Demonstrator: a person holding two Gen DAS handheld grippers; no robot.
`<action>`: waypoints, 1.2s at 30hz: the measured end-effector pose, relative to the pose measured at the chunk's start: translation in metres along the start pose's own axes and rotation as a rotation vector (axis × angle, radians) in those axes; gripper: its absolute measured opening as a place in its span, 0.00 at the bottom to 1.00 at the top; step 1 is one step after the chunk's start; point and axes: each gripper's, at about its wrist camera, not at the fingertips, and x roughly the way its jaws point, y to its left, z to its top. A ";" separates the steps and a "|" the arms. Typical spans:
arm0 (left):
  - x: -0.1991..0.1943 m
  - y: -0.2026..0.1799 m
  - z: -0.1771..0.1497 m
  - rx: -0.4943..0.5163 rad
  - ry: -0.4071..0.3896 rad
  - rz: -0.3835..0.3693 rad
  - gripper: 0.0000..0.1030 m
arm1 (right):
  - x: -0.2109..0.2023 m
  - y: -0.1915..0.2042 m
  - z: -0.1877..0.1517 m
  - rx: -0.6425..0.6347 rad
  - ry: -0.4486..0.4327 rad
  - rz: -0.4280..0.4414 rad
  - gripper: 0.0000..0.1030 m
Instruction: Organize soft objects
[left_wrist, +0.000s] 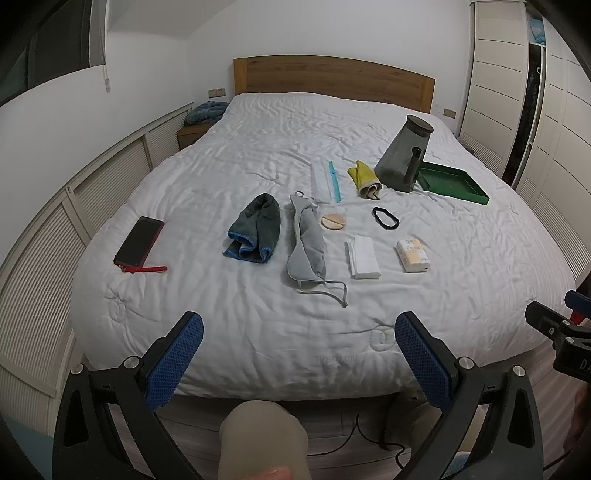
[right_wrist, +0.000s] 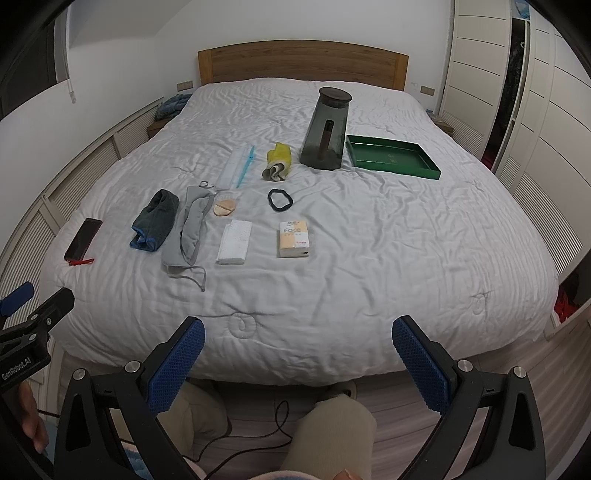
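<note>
On the white bed lie a grey towel with blue trim (left_wrist: 253, 232) (right_wrist: 155, 219), a grey eye mask (left_wrist: 306, 243) (right_wrist: 186, 230), a round beige puff (left_wrist: 333, 221) (right_wrist: 224, 207), a white tissue pack (left_wrist: 364, 257) (right_wrist: 234, 242), an orange tissue pack (left_wrist: 413, 255) (right_wrist: 293, 239), a black hair band (left_wrist: 385, 218) (right_wrist: 280, 199), a yellow glove (left_wrist: 364, 179) (right_wrist: 277, 161) and a green tray (left_wrist: 452, 183) (right_wrist: 393, 156). My left gripper (left_wrist: 299, 347) and right gripper (right_wrist: 297, 345) are open and empty, above the bed's front edge.
A dark grey jug (left_wrist: 402, 153) (right_wrist: 327, 129) stands beside the tray. A phone with a red strap (left_wrist: 138, 243) (right_wrist: 82, 240) lies at the left. A teal comb on a white sheet (left_wrist: 334, 181) (right_wrist: 243, 166) lies mid-bed. Cables run on the floor (right_wrist: 258, 435).
</note>
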 end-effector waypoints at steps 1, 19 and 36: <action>0.000 0.000 0.000 0.000 0.000 0.001 0.99 | 0.000 0.000 0.000 -0.001 0.000 0.000 1.00; -0.002 -0.002 0.000 -0.003 -0.002 -0.001 0.99 | -0.001 0.001 0.004 -0.013 -0.008 0.002 1.00; 0.002 -0.008 0.001 0.000 -0.010 -0.001 0.99 | 0.002 0.003 0.008 -0.020 -0.007 0.007 1.00</action>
